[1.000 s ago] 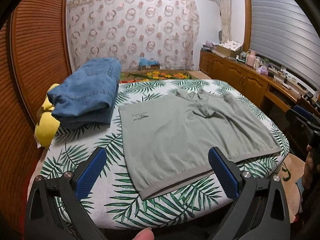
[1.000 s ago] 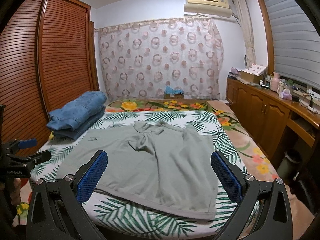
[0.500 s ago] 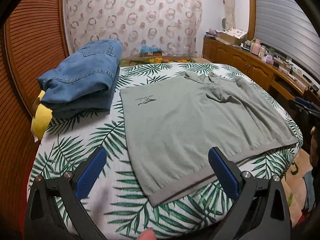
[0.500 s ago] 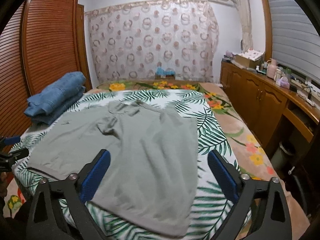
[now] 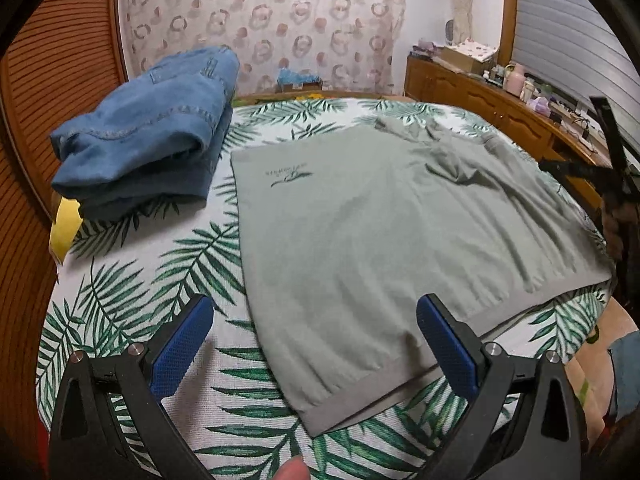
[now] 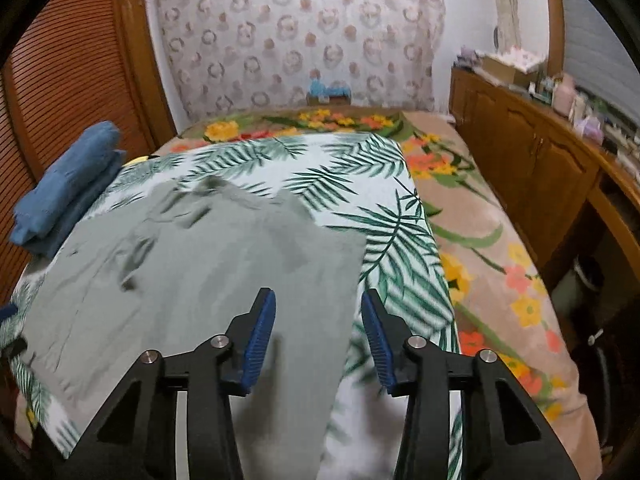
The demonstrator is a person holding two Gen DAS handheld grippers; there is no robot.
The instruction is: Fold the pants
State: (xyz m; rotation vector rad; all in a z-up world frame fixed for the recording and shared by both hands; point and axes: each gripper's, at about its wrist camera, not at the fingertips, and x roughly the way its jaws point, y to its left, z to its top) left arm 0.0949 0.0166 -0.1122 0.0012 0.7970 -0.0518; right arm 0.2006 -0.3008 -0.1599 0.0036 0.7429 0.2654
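- My left gripper (image 5: pixel 316 330) hangs wide open above the near corner of a grey-green garment (image 5: pixel 384 224). Its blue pads stand well apart, one over the hem and one over the leaf-print sheet (image 5: pixel 132 280), and neither presses on anything.
- My right gripper (image 6: pixel 318 326) is closing. Its jaws stand narrow over the garment's (image 6: pixel 192 280) right edge, with cloth showing in the gap, but the pads have not pinched it.
- The garment lies spread flat across the middle of the bed. It looks more like a collared shirt than pants, though I cannot say for sure.
- Only my left view shows the small dark print (image 5: pixel 288 173) near the garment's left edge, a yellow cloth (image 5: pixel 64 228) poking out from under the folded jeans (image 5: pixel 148 136), and my thumb tip (image 5: pixel 294 470) at the bottom.
- My left view also catches the right gripper's dark frame (image 5: pixel 592 172) at the far right edge of the bed.
- Only my right view shows the flowered blanket (image 6: pixel 492 248) running along the bed's right side beyond the sheet (image 6: pixel 360 176), and the wooden cabinets (image 6: pixel 532 160) at close range.
- In the right view the jeans (image 6: pixel 64 192) sit small at the far left, blurred.
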